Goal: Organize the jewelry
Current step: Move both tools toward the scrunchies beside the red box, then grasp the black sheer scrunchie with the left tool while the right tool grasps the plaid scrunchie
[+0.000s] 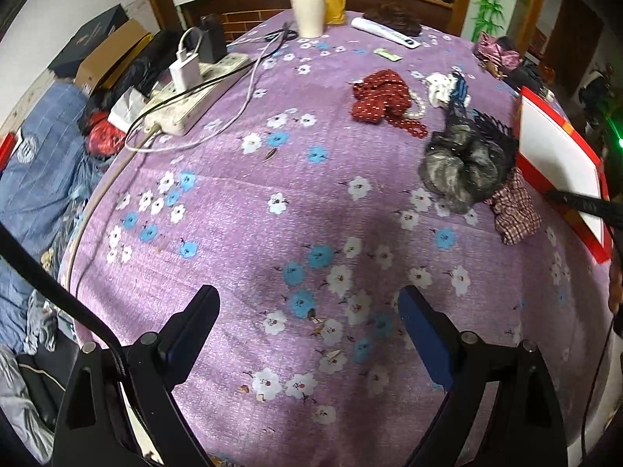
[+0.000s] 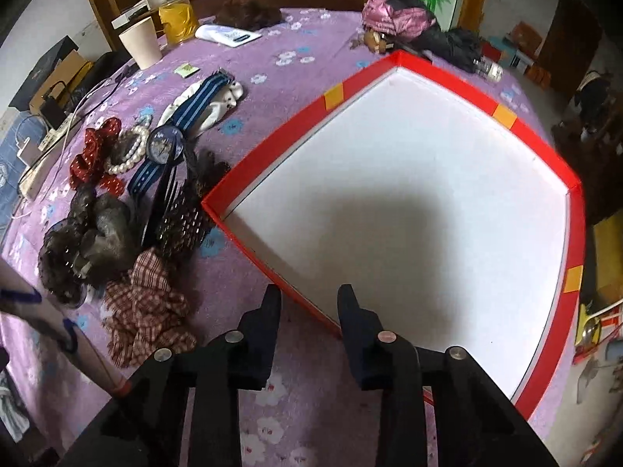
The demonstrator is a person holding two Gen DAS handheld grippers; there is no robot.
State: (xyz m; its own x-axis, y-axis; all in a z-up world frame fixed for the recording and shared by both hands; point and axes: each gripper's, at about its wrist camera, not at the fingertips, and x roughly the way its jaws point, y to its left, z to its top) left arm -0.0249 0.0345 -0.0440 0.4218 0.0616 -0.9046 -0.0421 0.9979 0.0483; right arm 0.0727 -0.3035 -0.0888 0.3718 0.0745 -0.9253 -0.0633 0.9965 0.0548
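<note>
A pile of jewelry and hair pieces lies on the purple flowered tablecloth [image 1: 272,214]: a red dotted scrunchie [image 2: 93,155], a pearl bracelet [image 2: 130,153], a watch [image 2: 165,146] on a blue striped strap, a grey-black scrunchie [image 2: 89,245] and a plaid scrunchie [image 2: 148,307]. The empty red box [image 2: 389,66] with a white inside stands to their right. My right gripper [image 2: 309,292] hovers over the box's near corner, jaws narrowly apart with the red wall below the gap and nothing pressed. My left gripper [image 1: 309,292] is wide open over bare cloth, the pile [image 1: 463,163] ahead to its right.
A power strip [image 1: 194,89] with chargers and cables lies at the far left, near the table's edge. A paper cup [image 1: 307,11] and a white remote [image 1: 385,31] stand at the back. A pink bag [image 2: 393,15] lies behind the box. A beige tube [image 2: 46,319] crosses the lower left.
</note>
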